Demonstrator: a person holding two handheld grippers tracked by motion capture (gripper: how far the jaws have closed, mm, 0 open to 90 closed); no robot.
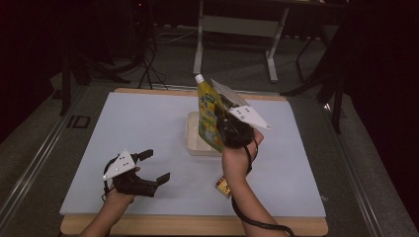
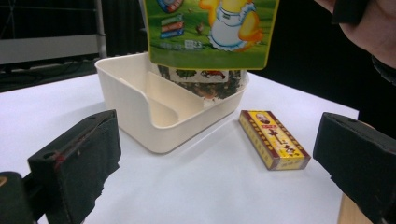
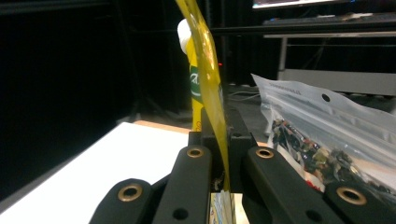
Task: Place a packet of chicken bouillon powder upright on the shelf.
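Yellow-green spout pouch (image 1: 209, 116) is pinched edge-on in the right gripper (image 1: 226, 129), jaws clamped flat on its side seam, white cap (image 1: 199, 78) up top. It hangs above the cream divided bin (image 1: 193, 143) mid-table; in the left gripper view its bottom edge sits over the bin's far compartment, not yet inside.

A clear zip bag of dried mix (image 2: 205, 84) already stands in that far section, so the pouch has to share space or go to the near one. My read: lower straight down, keep the pouch vertical, bottom edge first, and clear the divider wall (image 2: 161, 95) before letting go. Grip is on a thin seam, so it may swing; slow the descent and release only once the base bears on the bin floor.

Left gripper (image 1: 148, 168) rests low on the white mat (image 1: 148, 118), jaws wide apart, holding nothing. Could steady the bin rim if it slides.

Small yellow-red box (image 2: 273, 138) lies flat just beside the bin, apart from it; likely next.
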